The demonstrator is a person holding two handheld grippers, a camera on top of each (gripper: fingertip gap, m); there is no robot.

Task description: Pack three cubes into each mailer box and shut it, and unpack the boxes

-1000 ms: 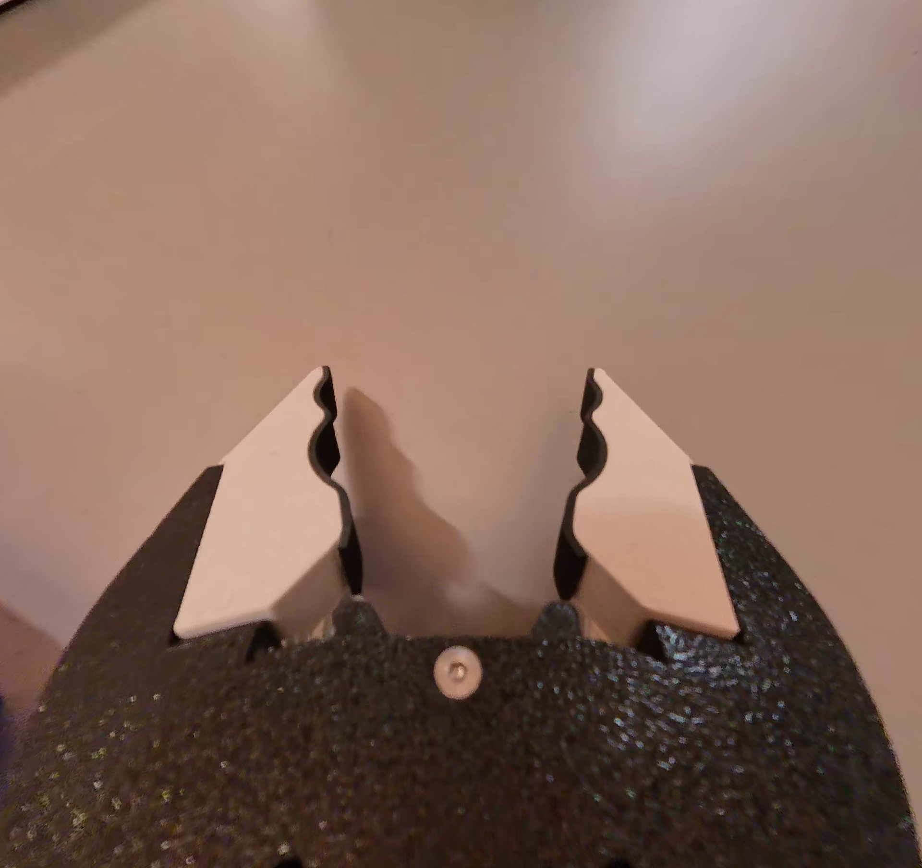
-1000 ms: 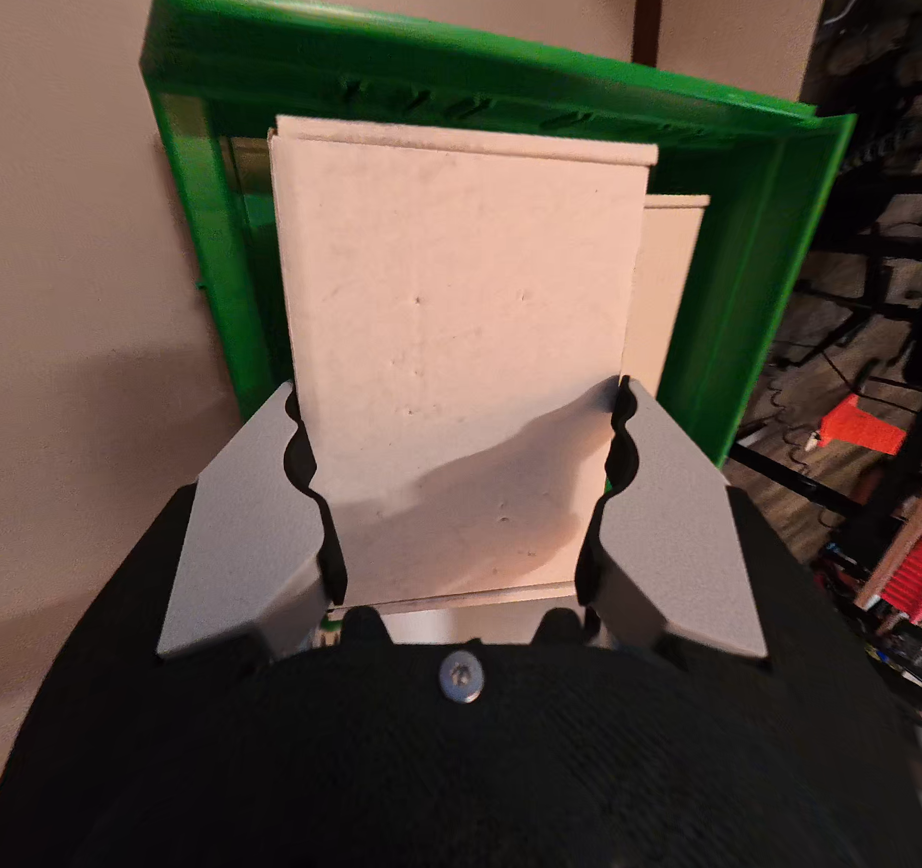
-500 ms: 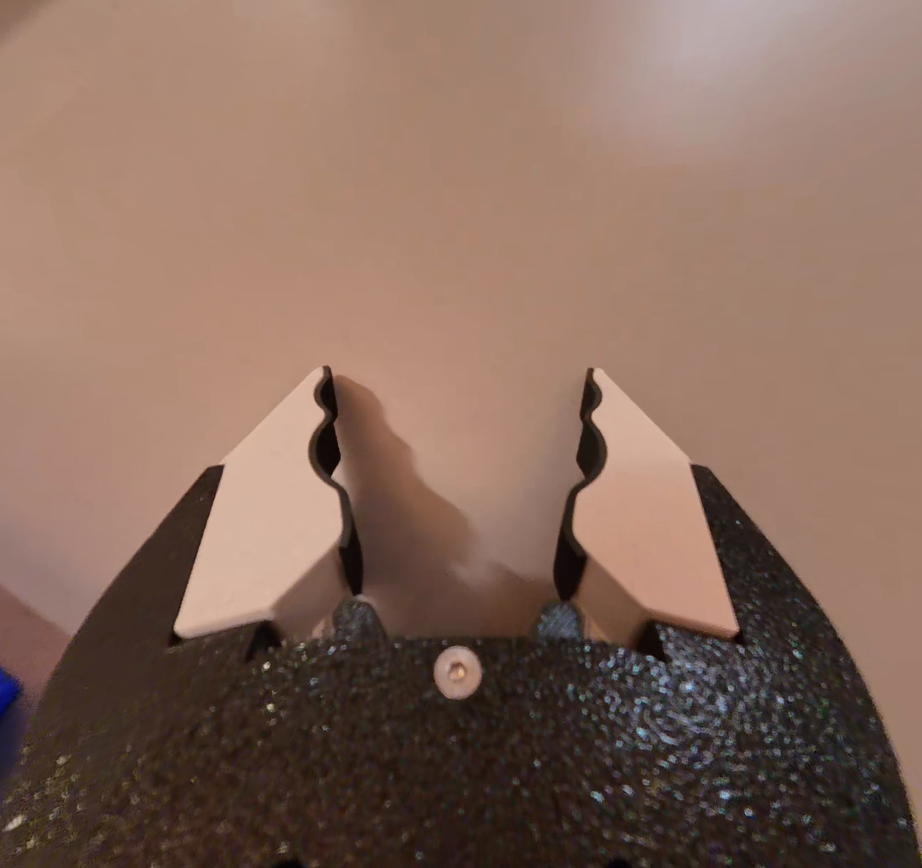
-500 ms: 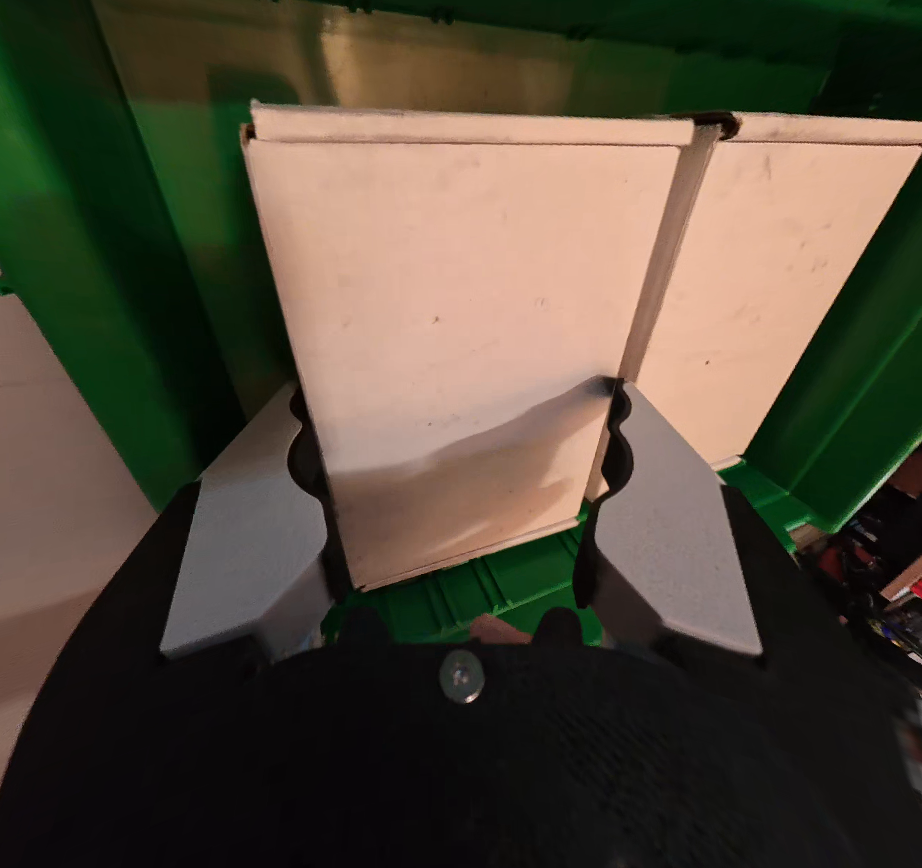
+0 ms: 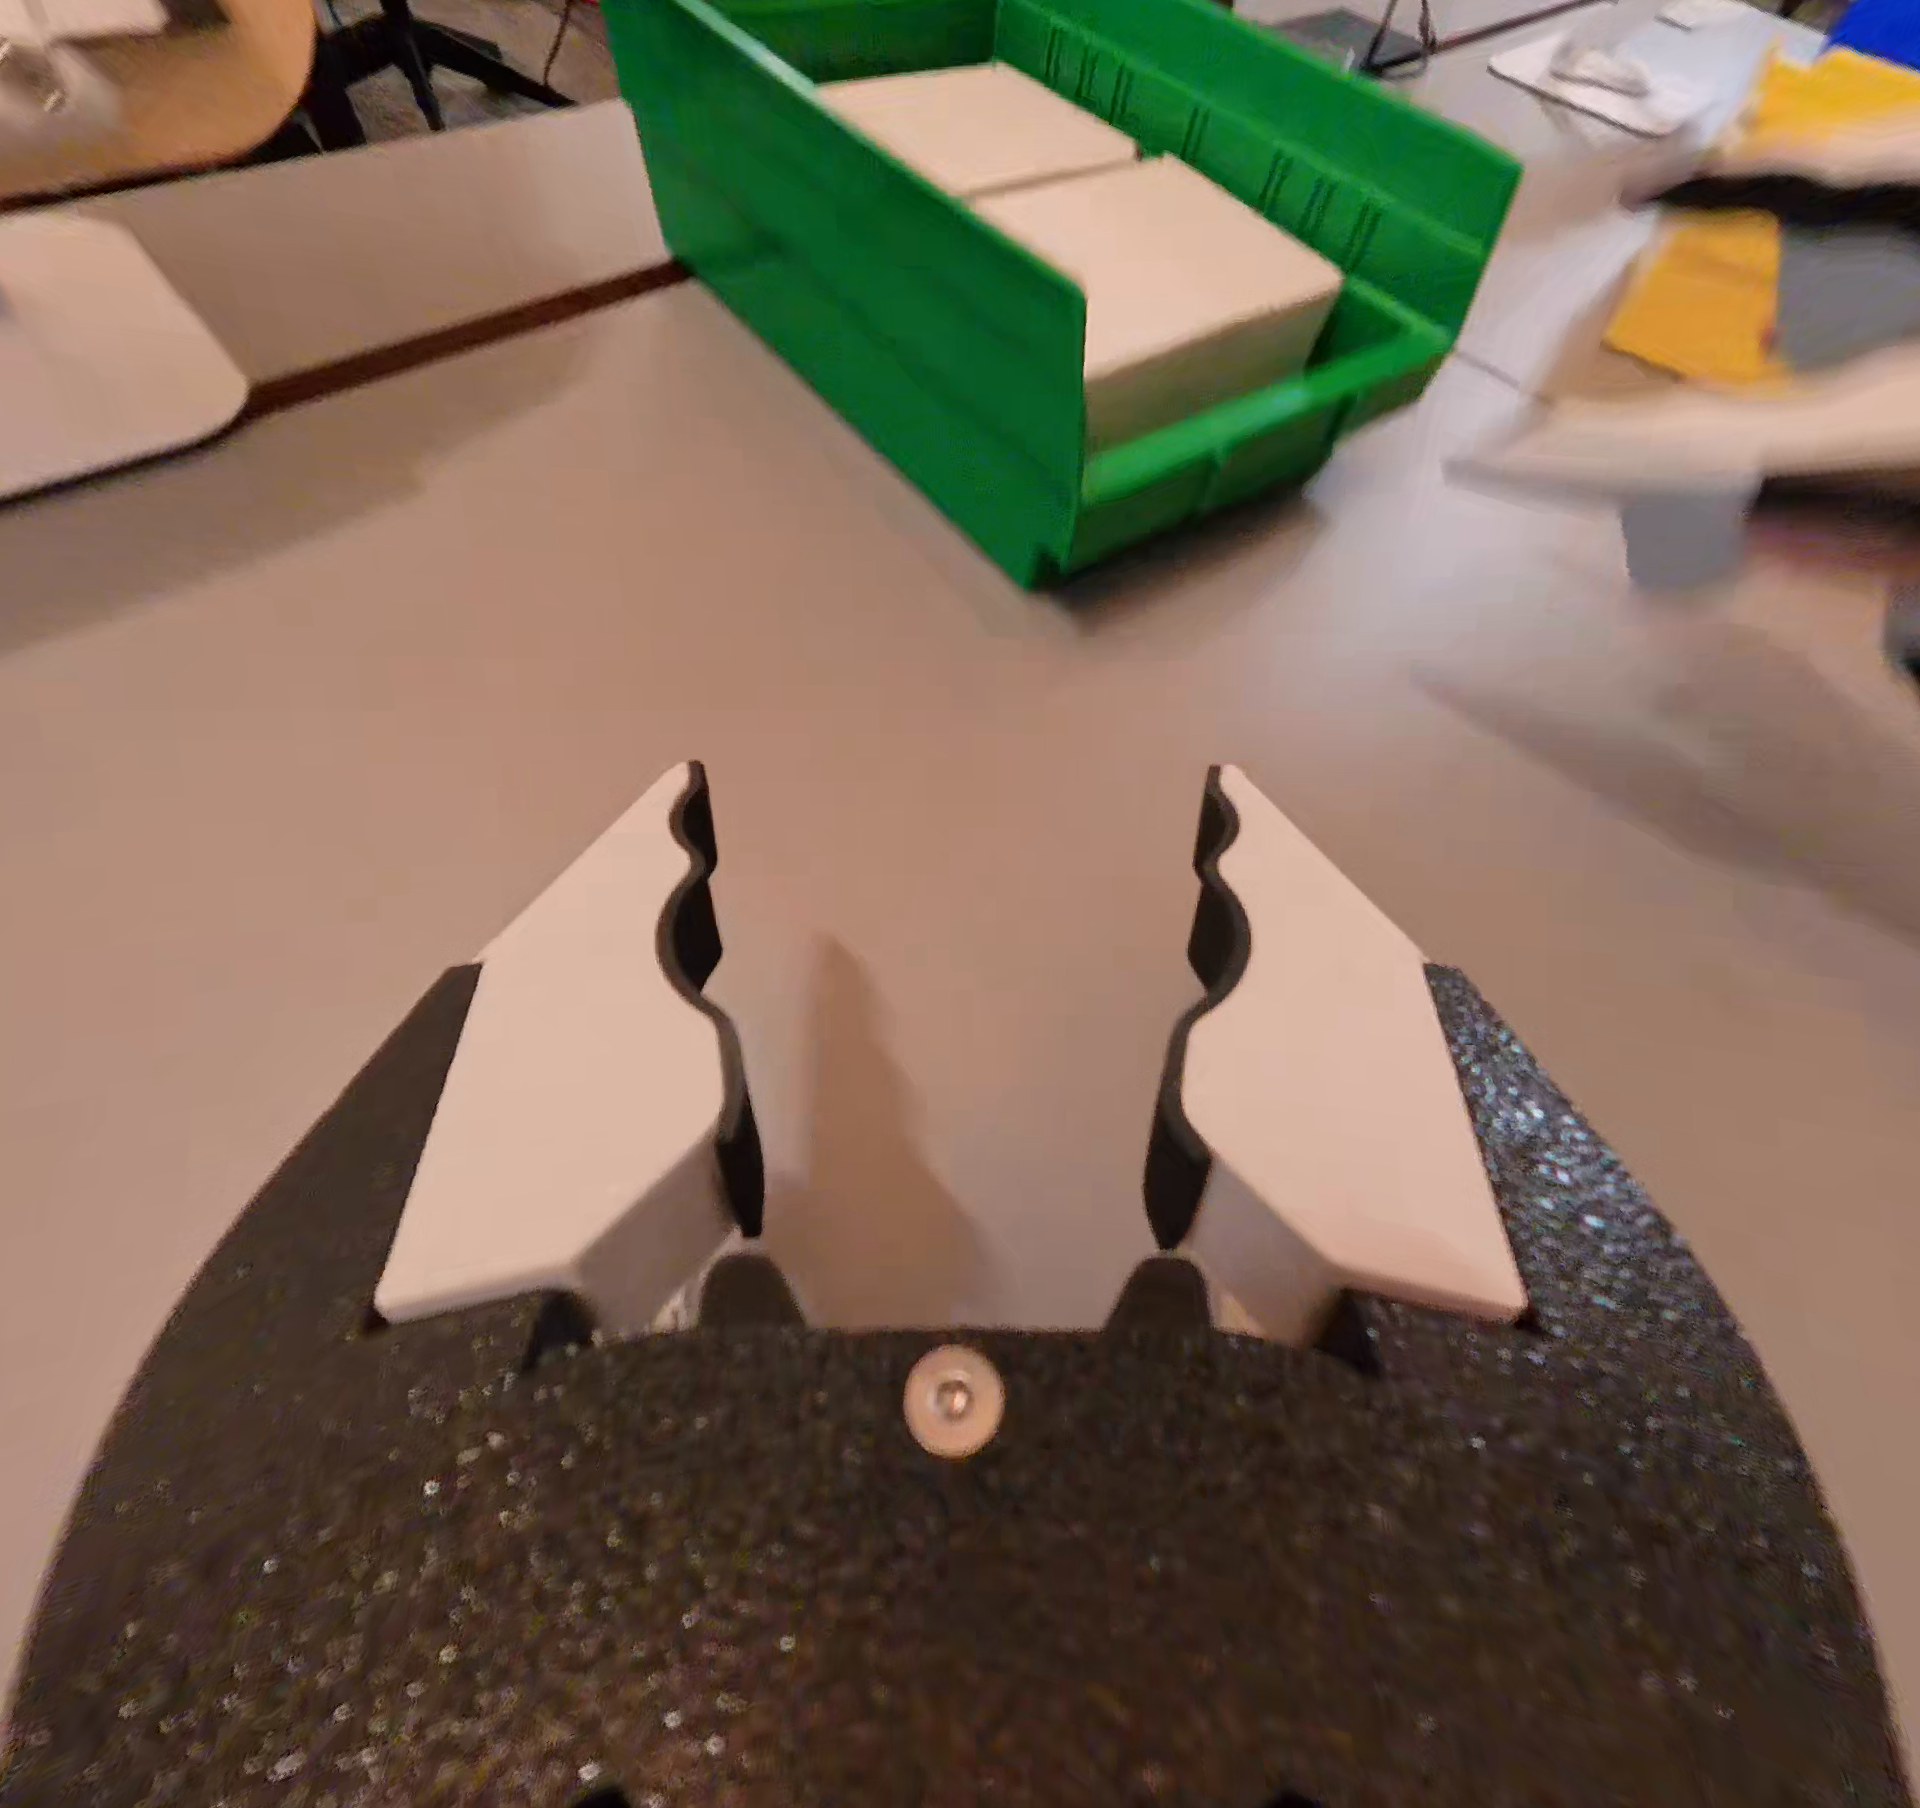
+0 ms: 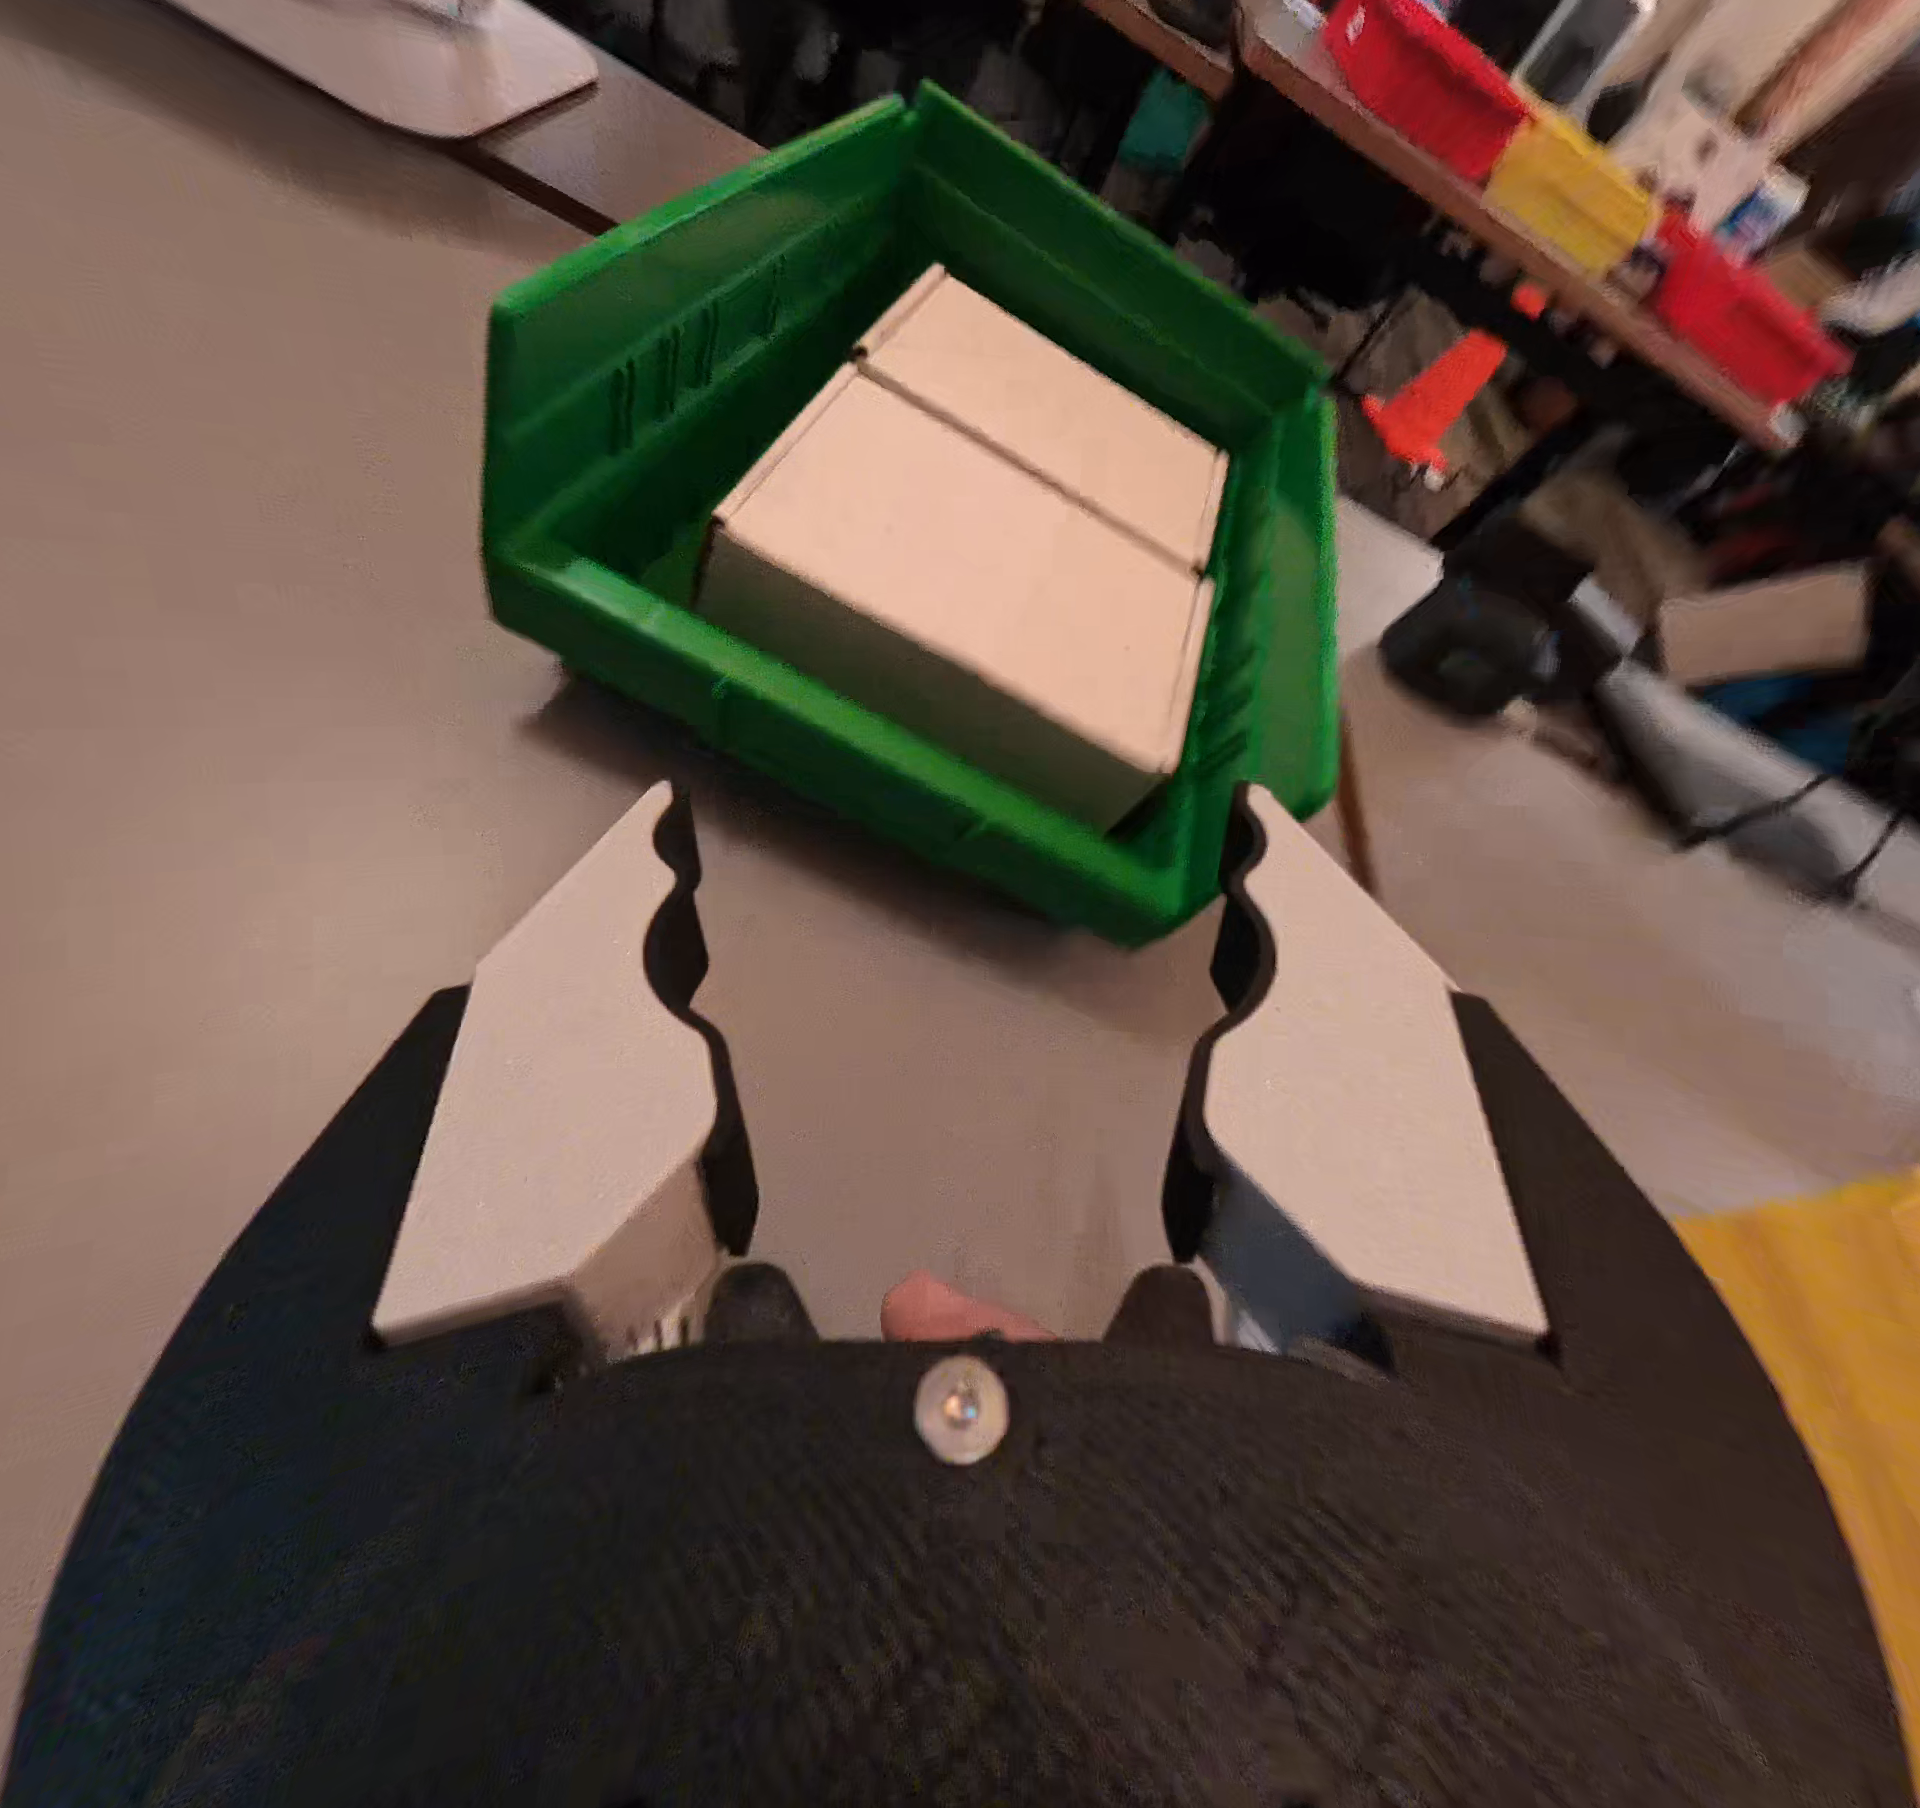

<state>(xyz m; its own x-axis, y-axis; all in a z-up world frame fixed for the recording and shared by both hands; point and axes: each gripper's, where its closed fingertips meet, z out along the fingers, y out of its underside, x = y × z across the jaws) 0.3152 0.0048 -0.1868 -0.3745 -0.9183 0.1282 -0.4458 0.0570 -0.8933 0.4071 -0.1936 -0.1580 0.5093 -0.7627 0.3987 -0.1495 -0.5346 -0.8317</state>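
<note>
**On the grey table: two shut mailer boxes lying in the green bin, both grippers empty**

On the grey table (image 5: pixel 436 719) stands a green bin (image 5: pixel 862 304), open-topped and elongated, its long axis running away from both cameras. Its low front lip faces the grippers; in the left wrist view it angles toward lower right. Inside, two white mailer boxes lie flat, lids shut, end to end along that axis and touching. The near box (image 6: pixel 956 595) sits against the front lip; the far box (image 6: pixel 1049 408) sits toward the back wall. Their tops are below the side walls.

The left gripper (image 5: pixel 954 787) is spread wide with nothing between its jaws, over bare table well short of the bin. The right gripper (image 6: pixel 961 802) is likewise released and empty, its tips just short of the bin's front lip. A fingertip (image 6: pixel 951 1311) shows at its base.

Nothing lies between either gripper and the bin. In the left wrist view a heavily blurred pale and yellow mass (image 5: pixel 1704 304) occupies the right side; its nature cannot be determined. In the right wrist view, red and yellow bins (image 6: pixel 1558 169) sit on a shelf beyond the table, and an orange cone (image 6: pixel 1439 397) stands on the floor.
</note>
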